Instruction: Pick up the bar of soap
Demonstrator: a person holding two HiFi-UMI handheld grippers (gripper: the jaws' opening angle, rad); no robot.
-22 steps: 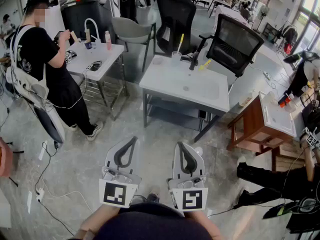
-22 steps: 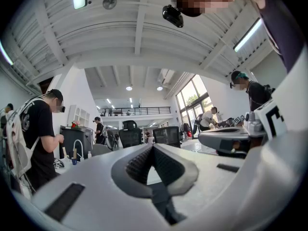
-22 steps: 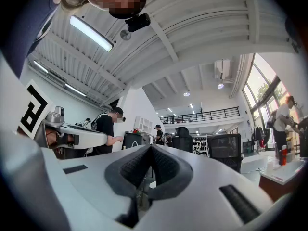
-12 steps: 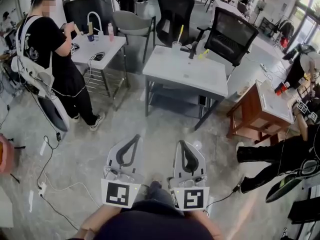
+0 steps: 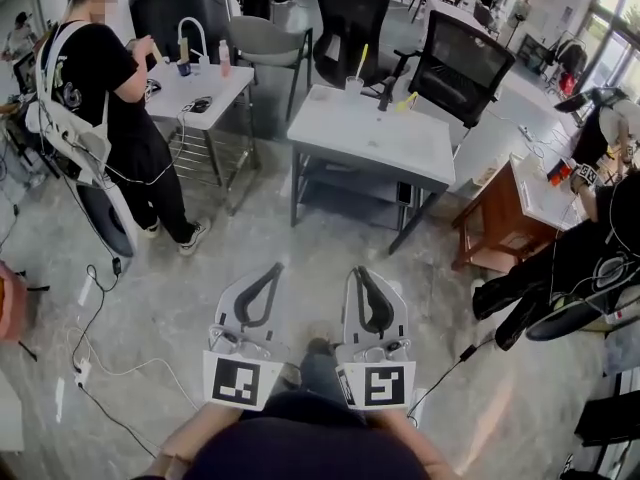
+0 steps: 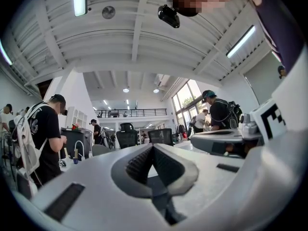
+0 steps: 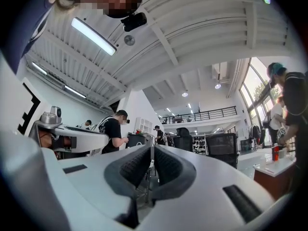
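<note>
**Grippers, two.** The left gripper [image 5: 276, 267] is held low over the floor, its jaws closed tip to tip with nothing between them, as is seen in the left gripper view [image 6: 153, 146]. The right gripper [image 5: 358, 270] is held just beside it, jaws likewise pressed together and empty [image 7: 152, 147]. One marker cube is carried on each.

**Tables, three.** A small white table [image 5: 205, 90] is set at the left, a grey table [image 5: 380, 138] in the middle, and a brown wooden table [image 5: 505, 230] at the right.

**Chairs, three.** One grey chair [image 5: 262, 40] and two black office chairs [image 5: 352, 10] [image 5: 462, 63] are ranged behind the tables.

**Persons.** One person in a black shirt [image 5: 95, 78] is stationed at the white table. A second person [image 5: 580, 268] is cut off by the right edge.

**Small items.** A cup [image 5: 353, 85] is stood on the grey table's far edge. Other pieces there and on the white table are too small to be named.

**Bar of soap.** It cannot be picked out in any view, so its place, heading and long axis cannot be told.
</note>
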